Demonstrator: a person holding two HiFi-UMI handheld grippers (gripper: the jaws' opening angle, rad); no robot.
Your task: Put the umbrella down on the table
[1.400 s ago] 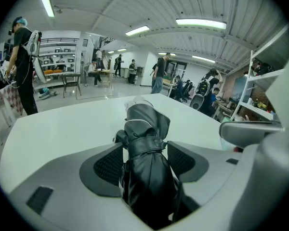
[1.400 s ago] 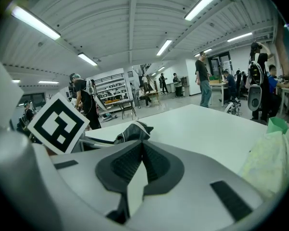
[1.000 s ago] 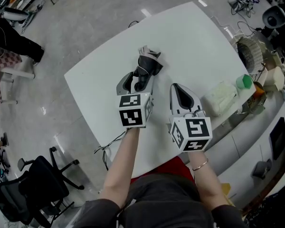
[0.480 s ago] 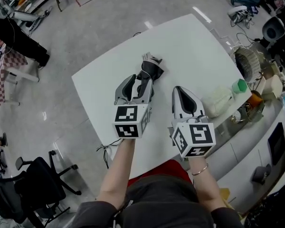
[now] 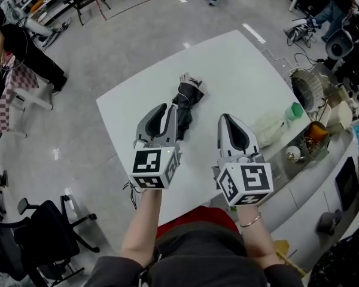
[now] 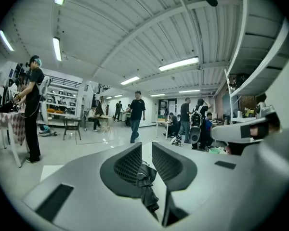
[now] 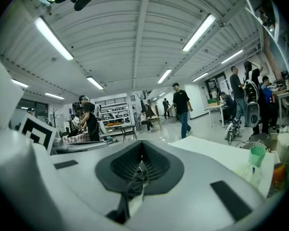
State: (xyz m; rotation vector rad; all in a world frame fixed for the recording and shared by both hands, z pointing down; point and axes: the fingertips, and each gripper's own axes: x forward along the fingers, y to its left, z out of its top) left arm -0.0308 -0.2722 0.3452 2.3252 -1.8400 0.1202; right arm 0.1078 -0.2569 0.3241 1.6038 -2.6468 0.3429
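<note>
**Umbrella on the tabletop, both grippers held above it**

The folded black umbrella point(image 5: 186, 102) lies flat near the middle of the white tabletop point(image 5: 245, 58), its length running from near to far. The left gripper point(image 5: 169, 108) hovers just left of the umbrella's near end. Its fingers have just been closing and stand a narrow gap apart, pressing on nothing, and the umbrella shows through the gap, down on the tabletop. The right gripper point(image 5: 227, 118) hovers to the right of the umbrella, apart from it, with its fingers together. A green cup point(image 5: 295, 109) stands off to the right.
</note>
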